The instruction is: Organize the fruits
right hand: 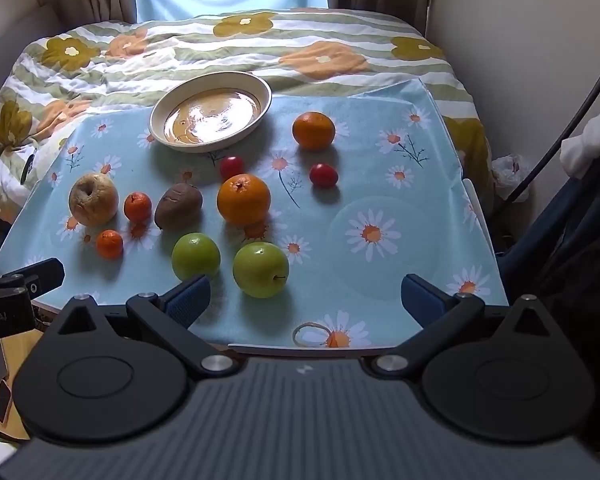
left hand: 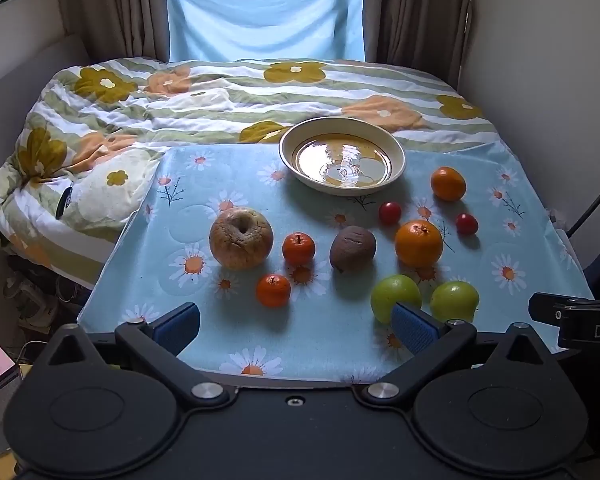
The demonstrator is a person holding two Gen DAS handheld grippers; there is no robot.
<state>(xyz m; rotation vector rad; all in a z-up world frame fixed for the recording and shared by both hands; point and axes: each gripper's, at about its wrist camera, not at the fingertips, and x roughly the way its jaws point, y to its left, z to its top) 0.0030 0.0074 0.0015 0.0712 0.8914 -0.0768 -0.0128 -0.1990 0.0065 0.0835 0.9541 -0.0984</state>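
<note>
Fruits lie loose on a blue daisy tablecloth (left hand: pixel 320 332). A cream bowl (left hand: pixel 342 155) stands empty at the far edge; it also shows in the right wrist view (right hand: pixel 211 111). A wrinkled pale apple (left hand: pixel 241 238), two small tangerines (left hand: pixel 298 248) (left hand: pixel 273 290), a brown fruit (left hand: pixel 353 247), two oranges (left hand: pixel 419 243) (left hand: pixel 448 183), two cherry tomatoes (left hand: pixel 390 213) (left hand: pixel 467 224) and two green apples (left hand: pixel 396 296) (left hand: pixel 455 300) lie in front of it. My left gripper (left hand: pixel 296 326) is open and empty at the near edge. My right gripper (right hand: pixel 306 296) is open and empty, just before a green apple (right hand: pixel 261 269).
A bed with a flowered duvet (left hand: pixel 220 96) lies behind the table. Curtains and a window are at the back, a wall on the right (left hand: pixel 540 80). A rubber band (right hand: pixel 310 334) lies on the cloth's near edge. Clutter sits on the floor at the left.
</note>
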